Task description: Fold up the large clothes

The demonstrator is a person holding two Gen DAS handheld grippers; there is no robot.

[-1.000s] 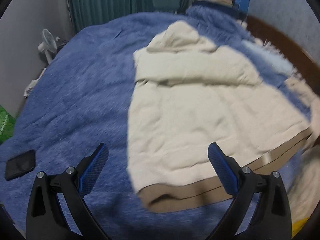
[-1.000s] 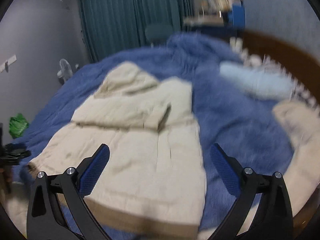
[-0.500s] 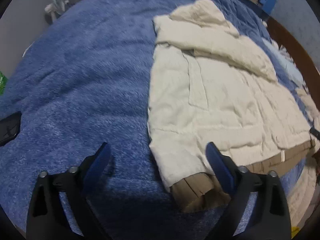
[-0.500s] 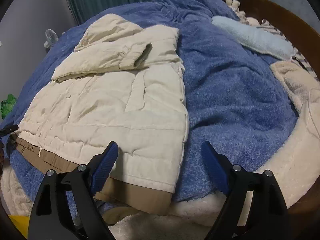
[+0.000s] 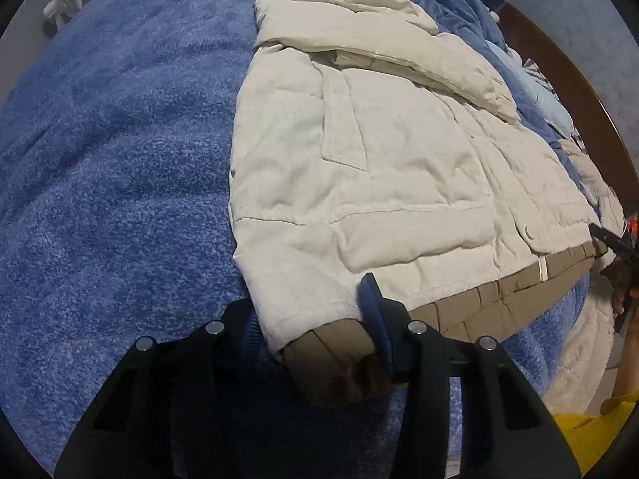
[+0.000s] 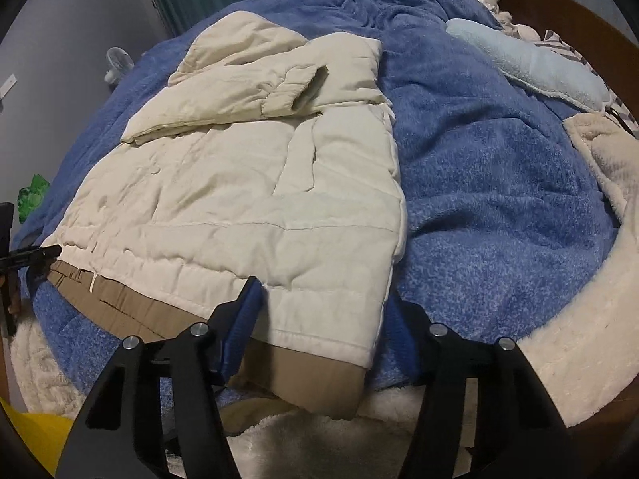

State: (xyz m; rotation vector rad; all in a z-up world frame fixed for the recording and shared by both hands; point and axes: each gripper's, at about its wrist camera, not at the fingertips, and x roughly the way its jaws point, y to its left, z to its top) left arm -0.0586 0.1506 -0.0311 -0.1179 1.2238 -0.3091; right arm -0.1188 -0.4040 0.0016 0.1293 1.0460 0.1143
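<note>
A cream jacket [image 5: 383, 167] lies flat on a blue blanket [image 5: 120, 167], hood toward the far edge and tan hem [image 6: 311, 375] at the near edge. One sleeve [image 6: 239, 92] is folded across the chest below the hood.

The left gripper [image 5: 311, 331] sits at the jacket's near left corner, its jaws narrowed around the hem corner, with the cream shell and tan band bunched between the blue pads [image 5: 371, 315].

The right gripper [image 6: 319, 331] sits at the jacket's near right corner. Its jaws are partly closed astride that corner: the left pad [image 6: 239, 327] presses on the fabric, while the right one is mostly hidden behind the jacket's edge, so I cannot tell whether the grip is firm.

A pale blue pillow [image 6: 531, 64] lies toward the blanket's far right edge. A cream fleece throw [image 6: 579, 319] runs along its near right edge.
</note>
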